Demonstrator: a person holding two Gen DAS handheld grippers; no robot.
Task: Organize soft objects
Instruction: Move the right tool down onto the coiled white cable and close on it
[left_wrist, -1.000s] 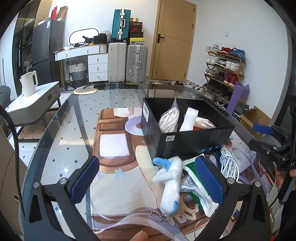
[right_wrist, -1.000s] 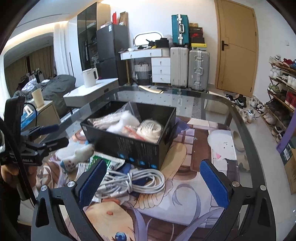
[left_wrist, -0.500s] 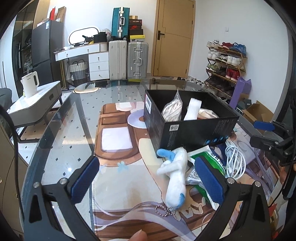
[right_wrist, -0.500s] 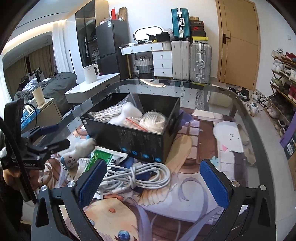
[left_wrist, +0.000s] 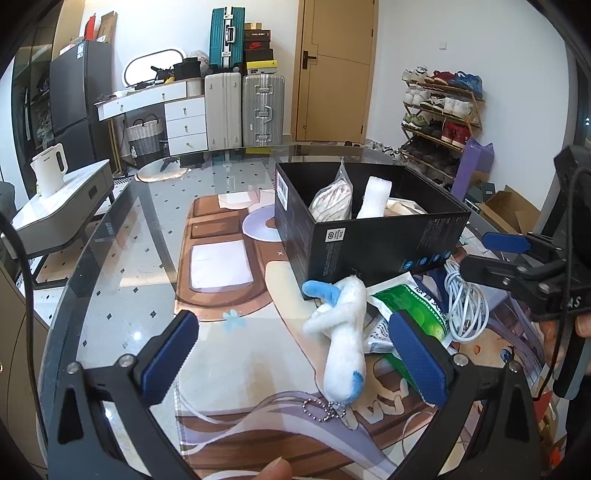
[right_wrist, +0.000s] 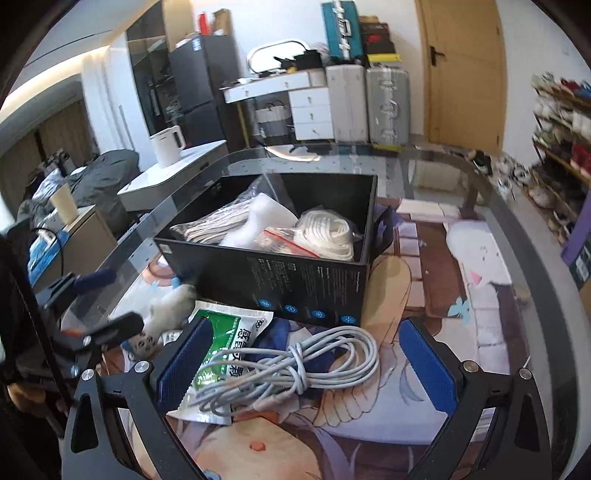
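**Both tongs wide open over the clutter**

Left tongs (left_wrist: 295, 354): spread wide, gripping nothing, hovering low over the surface (left_wrist: 122, 258). Between the blue pads (left_wrist: 417, 356), nearer the right one: a white plush toy (left_wrist: 341, 332) with blue tips, lying lengthwise, bead chain at its near end, far end just beside the black box (left_wrist: 369, 240). Under and right of the toy: a green-and-white sachet (left_wrist: 410, 302), partly hidden by the right pad.

Right tongs (right_wrist: 306, 365): likewise fully open and empty-handed. Between the pads: a coiled white cable (right_wrist: 295, 365), resting partly on the same sachet (right_wrist: 221, 332). Just beyond, the black box (right_wrist: 295, 280), holding bagged white cord (right_wrist: 325, 232), a white foam piece (right_wrist: 258, 221) and a clear bag of striped material (right_wrist: 210, 229). Left of the box's near corner, the plush toy (right_wrist: 170, 306), close to the left tongs (right_wrist: 99, 302).

Underneath it all: a printed cartoon mat (right_wrist: 480, 295) on glass.
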